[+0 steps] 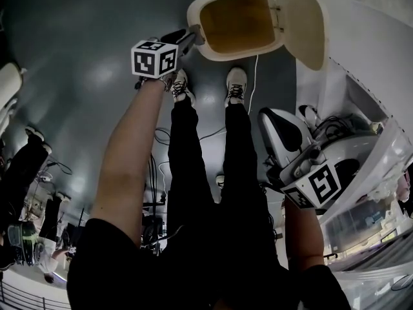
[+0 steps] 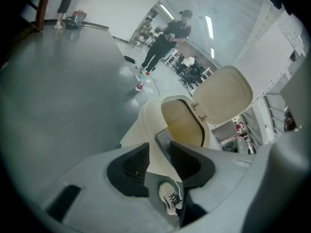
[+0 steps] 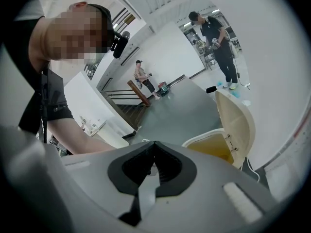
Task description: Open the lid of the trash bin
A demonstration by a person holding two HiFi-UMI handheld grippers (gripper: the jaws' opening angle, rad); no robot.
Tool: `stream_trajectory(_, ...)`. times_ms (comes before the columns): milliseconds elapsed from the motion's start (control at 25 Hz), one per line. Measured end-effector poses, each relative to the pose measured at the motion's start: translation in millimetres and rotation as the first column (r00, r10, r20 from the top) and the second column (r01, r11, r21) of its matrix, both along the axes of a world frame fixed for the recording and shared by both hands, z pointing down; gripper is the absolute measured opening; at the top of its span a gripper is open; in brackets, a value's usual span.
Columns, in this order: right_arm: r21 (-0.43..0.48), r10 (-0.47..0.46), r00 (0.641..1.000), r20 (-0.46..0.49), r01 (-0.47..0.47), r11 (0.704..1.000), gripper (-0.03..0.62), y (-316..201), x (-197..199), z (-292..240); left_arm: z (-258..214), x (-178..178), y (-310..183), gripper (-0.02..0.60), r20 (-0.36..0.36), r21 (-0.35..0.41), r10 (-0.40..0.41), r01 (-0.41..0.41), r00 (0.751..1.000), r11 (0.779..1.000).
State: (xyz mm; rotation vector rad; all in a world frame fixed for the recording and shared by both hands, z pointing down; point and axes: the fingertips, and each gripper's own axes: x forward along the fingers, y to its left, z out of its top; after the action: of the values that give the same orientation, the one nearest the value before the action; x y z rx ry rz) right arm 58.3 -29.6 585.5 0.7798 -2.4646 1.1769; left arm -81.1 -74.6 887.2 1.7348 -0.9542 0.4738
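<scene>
Now, with the lid upright, ease the wide left gripper straight back from the trash bin rim without jolting it, right gripper pinched closed, empty.

Head view looks steeply down on the trash bin from above its front, left gripper view sits right at its front rim facing the opening, right gripper view stands farther off to one side; all three share bin and raised lid.
</scene>
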Motion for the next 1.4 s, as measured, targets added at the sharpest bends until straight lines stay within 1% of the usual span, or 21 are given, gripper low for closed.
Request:
stream_trajectory(120, 0.005, -0.009, 1.000, -0.013, 0.009, 1.000, 0.009, 4, 1, 1, -1, -1, 1, 0.141, -0.009, 0.004, -0.012, 0.012, 1.000, 1.000)
stream_trajectory(440, 0.008, -0.009, 1.000, -0.013, 0.009, 1.000, 0.009, 9, 0, 1, -2, -2, 0, 0.135, 0.008, 0.013, -0.020, 0.020, 1.000, 1.000)
stream_trajectory(560, 0.019, -0.014, 1.000, -0.021, 0.015, 1.000, 0.009, 12, 3, -6, -10, 1, 1, 0.104, 0.025, 0.015, -0.007, 0.007, 1.000, 1.000)
stream_trajectory(600, 0.022, -0.014, 1.000, -0.022, 0.015, 1.000, 0.009, 13, 4, -9, -13, 3, 1, 0.070, 0.038, 0.017, 0.000, -0.001, 0.999, 1.000)
stream_trajectory(640, 0.024, -0.014, 1.000, -0.024, 0.015, 1.000, 0.009, 13, 6, -11, -15, 4, 1, 0.062, 0.052, 0.019, 0.005, -0.006, 0.999, 1.000)
stream_trajectory(680, 0.026, -0.015, 1.000, -0.026, 0.015, 1.000, 0.009, 13, 7, -13, -17, 3, 0, 0.041, 0.062, 0.022, 0.004, -0.006, 0.998, 1.000)
stream_trajectory(720, 0.030, -0.015, 0.999, -0.029, 0.016, 0.999, 0.009, 13, 8, -15, -20, 2, -2, 0.002, 0.064, 0.026, -0.004, 0.003, 0.998, 1.000)
stream_trajectory(800, 0.041, -0.014, 0.999, -0.034, 0.016, 0.999, 0.009, 9, 10, -21, -33, -2, -7, 0.002, 0.056, 0.047, -0.021, 0.018, 0.998, 0.999)
stream_trajectory(960, 0.089, -0.012, 1.000, -0.026, 0.014, 0.996, 0.008, -1, 5, -47, -77, -17, -14, 0.002, 0.068, 0.112, -0.013, 0.005, 0.998, 0.994)
stream_trajectory(1160, 0.154, -0.011, 1.000, -0.019, 0.014, 0.988, 0.009, -6, 1, -95, -150, -36, -11, 0.002, 0.056, 0.183, -0.054, 0.043, 0.997, 0.982)
stream_trajectory(1280, 0.200, 0.009, 1.000, -0.014, -0.006, 0.980, 0.009, -9, 5, -129, -210, -35, -12, 0.002, 0.035, 0.259, -0.044, 0.034, 0.998, 0.965)
stream_trajectory(1400, 0.251, 0.036, 0.999, 0.002, -0.035, 0.967, 0.008, -13, 11, -163, -280, -27, -12, 0.002, 0.002, 0.351, -0.002, 0.001, 1.000, 0.936)
